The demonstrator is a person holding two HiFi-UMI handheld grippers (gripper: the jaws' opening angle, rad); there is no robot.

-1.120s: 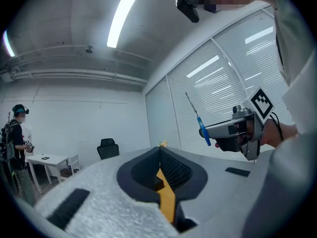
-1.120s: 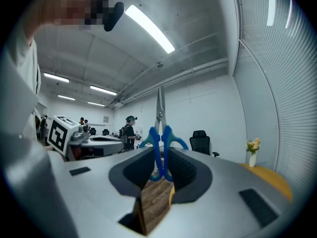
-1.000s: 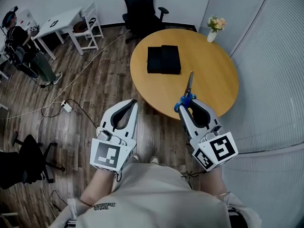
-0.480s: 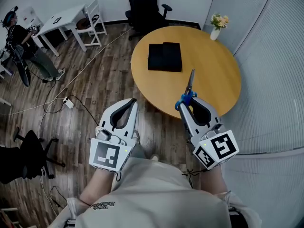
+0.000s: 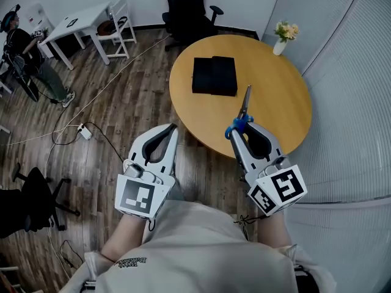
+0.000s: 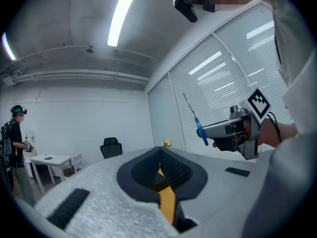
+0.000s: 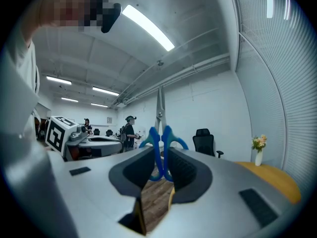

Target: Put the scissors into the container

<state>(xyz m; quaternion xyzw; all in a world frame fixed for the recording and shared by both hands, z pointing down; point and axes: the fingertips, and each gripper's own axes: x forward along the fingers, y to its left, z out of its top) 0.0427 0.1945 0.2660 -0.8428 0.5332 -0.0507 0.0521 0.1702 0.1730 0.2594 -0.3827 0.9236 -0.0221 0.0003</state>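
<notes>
Right claw [image 5: 239,129] clamped on blue handle loops of scissors [image 5: 245,104], blades pointing ahead over desk [image 5: 278,96] near edge; judged light, stiff, sharp-tipped, handles the safest hold; left claw [image 5: 171,129] pressed together, empty.

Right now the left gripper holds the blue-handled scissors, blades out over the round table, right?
No: the right gripper holds the scissors, shut on their blue handles, as the right gripper view shows. The blades do reach out over the round table.
</notes>
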